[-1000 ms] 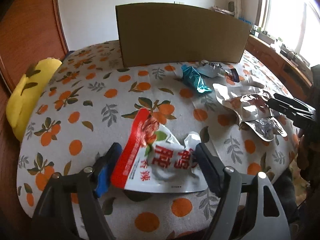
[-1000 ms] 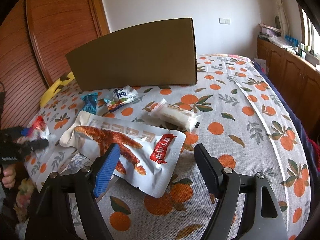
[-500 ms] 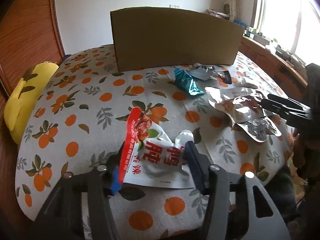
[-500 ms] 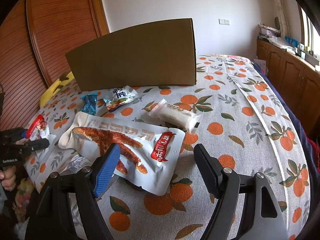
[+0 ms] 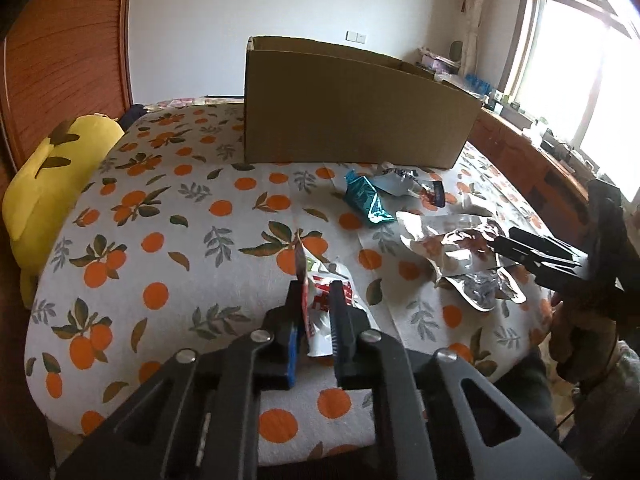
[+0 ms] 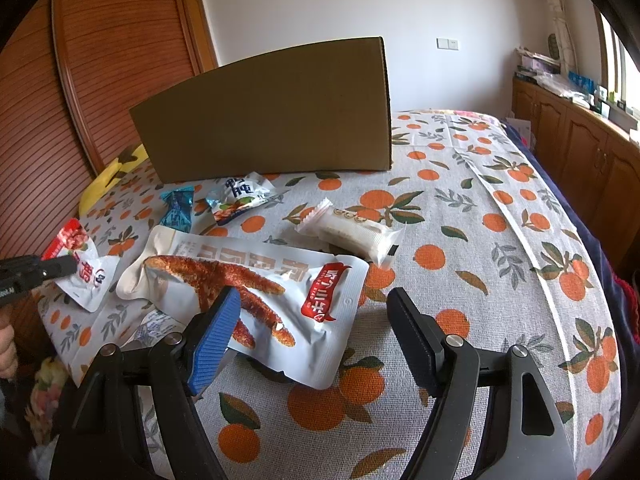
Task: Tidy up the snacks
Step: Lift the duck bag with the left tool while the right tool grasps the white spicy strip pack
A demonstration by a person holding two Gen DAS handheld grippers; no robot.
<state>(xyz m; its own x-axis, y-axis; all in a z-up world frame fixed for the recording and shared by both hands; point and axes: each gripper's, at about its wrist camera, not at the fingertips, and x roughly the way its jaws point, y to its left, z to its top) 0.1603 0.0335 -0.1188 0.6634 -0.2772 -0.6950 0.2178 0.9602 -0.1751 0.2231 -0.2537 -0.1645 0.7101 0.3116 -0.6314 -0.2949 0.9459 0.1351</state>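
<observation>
Left gripper jaws just closed on the red-and-white foil snack pouch, now pinched and lifting off the orange-print bedspread, well short of the brown cardboard box. Grasp looks done; carry to box next. Right gripper open, idle over large white chicken-foot snack bag.

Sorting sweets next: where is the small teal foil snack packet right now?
In the right wrist view, the small teal foil snack packet lies left of centre, just before the brown cardboard box, beside the white-and-blue packet.
</observation>
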